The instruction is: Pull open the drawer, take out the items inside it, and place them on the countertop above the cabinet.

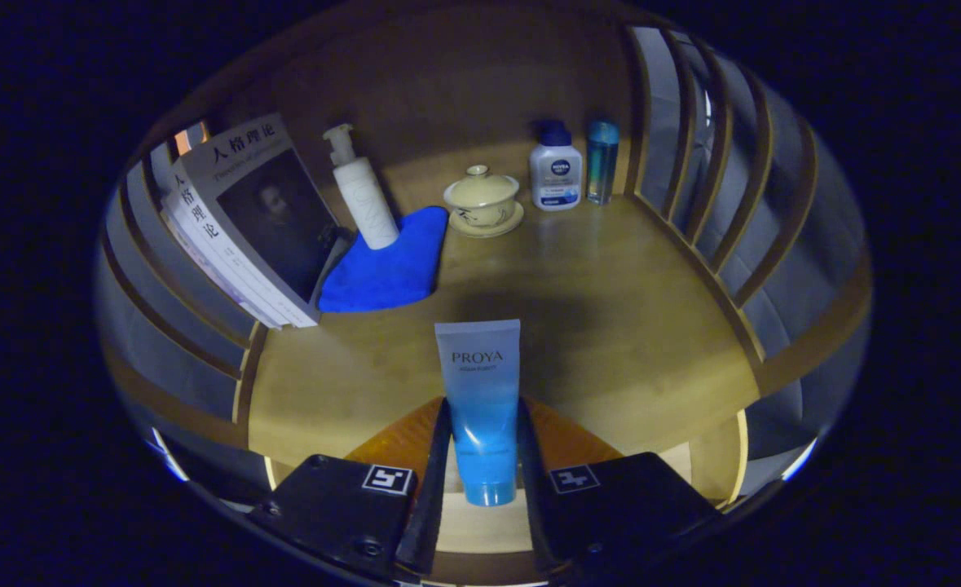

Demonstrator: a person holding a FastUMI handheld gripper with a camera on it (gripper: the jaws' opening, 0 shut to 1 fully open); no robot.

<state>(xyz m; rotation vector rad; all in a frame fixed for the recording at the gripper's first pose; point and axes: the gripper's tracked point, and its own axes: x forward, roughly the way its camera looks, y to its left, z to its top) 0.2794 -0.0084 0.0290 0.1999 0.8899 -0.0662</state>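
both fingers (415, 489) press the lower body of the tube (480, 391) at bottom centre of the frame, pinching it cap-down above the countertop (610, 326). it looks light and soft-walled, likely to buckle and slip under a hard squeeze; the firmer part near the cap seems the better hold. the cloth (386, 265) and lidded cup (482, 200) sit well beyond, upper centre.

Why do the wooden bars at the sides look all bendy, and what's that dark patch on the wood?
In the gripper view, the fisheye lens curves the side slats; the dark patch on the countertop is a shadow beyond the blue tube, which the gripper holds between both fingers.
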